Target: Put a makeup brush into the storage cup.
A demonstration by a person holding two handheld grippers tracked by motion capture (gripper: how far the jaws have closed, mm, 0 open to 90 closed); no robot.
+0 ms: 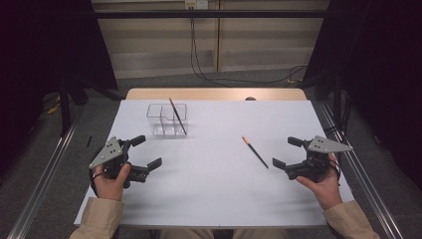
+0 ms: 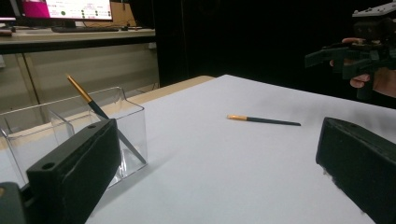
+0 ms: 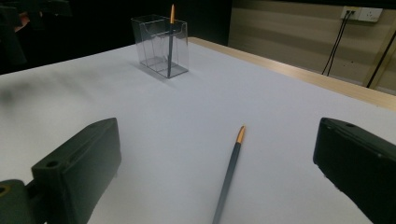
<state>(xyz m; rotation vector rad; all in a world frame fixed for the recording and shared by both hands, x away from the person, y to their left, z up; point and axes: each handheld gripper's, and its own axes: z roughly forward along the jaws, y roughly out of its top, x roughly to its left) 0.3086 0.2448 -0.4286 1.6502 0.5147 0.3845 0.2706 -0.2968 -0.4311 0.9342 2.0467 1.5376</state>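
Two grippers held wide, a pencil lying loose between them on the white worktop (image 1: 209, 194)

The right gripper (image 1: 288, 152) rests low near the right edge with its fingers (image 1: 278, 163) spread and nothing between them – the loose pencil (image 1: 255, 151) lies flat just beside it, apart from it, orange end pointing away from the person. In the right gripper view the pencil (image 3: 229, 172) runs up the gap between the two black jaws, touching neither. The left gripper (image 1: 149, 152) sits near the left edge, fingers (image 1: 154, 163) likewise released and empty. Just beyond it stands a clear plastic holder (image 1: 166, 119) with compartments – a second pencil (image 1: 177, 116) leans inside, tilted, its orange end up above the rim
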